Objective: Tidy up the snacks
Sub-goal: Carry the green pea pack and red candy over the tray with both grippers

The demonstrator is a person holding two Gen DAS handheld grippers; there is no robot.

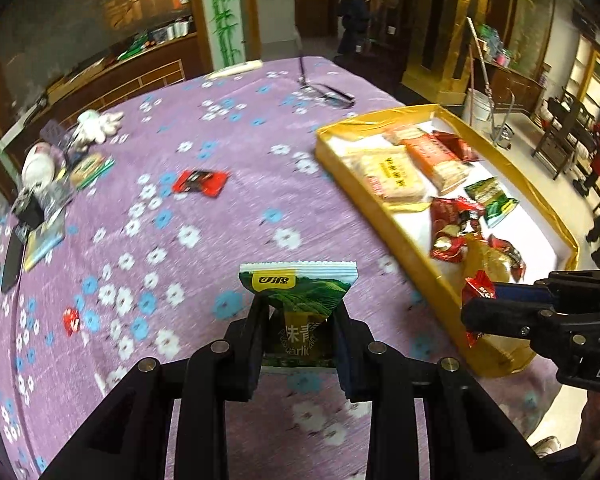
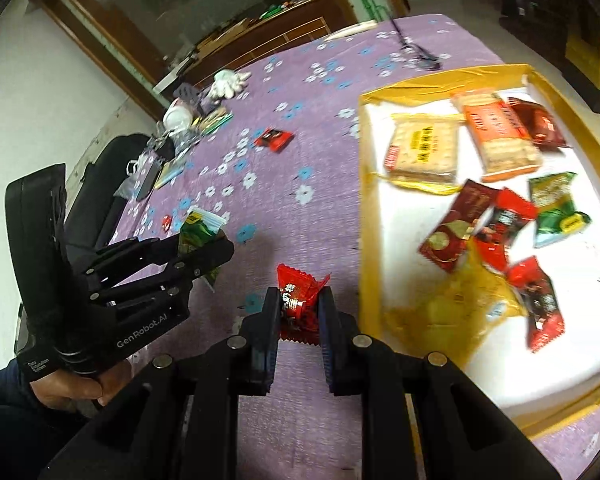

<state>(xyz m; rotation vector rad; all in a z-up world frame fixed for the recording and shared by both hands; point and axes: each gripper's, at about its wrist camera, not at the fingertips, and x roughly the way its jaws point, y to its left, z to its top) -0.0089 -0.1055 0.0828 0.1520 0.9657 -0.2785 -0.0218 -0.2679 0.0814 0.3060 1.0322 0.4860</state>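
Note:
My left gripper [image 1: 300,312] is shut on a green snack packet [image 1: 298,284] and holds it above the purple flowered tablecloth [image 1: 220,220]. It also shows in the right wrist view [image 2: 204,244] with the green packet [image 2: 198,228]. My right gripper [image 2: 299,300] is shut on a small red snack packet [image 2: 298,288], just left of the gold-rimmed tray [image 2: 366,200]; it shows in the left wrist view [image 1: 476,308] with the red packet [image 1: 478,286] at the tray's [image 1: 380,204] near end. The tray holds several cracker packs and sweets. A red-black packet [image 1: 200,182] and a small red sweet [image 1: 71,320] lie on the cloth.
Glasses [image 1: 326,90] lie at the table's far side. A white cup, a white glove [image 1: 96,124], a phone and booklets [image 1: 44,236] crowd the left edge. Wooden cabinets and chairs stand beyond the table.

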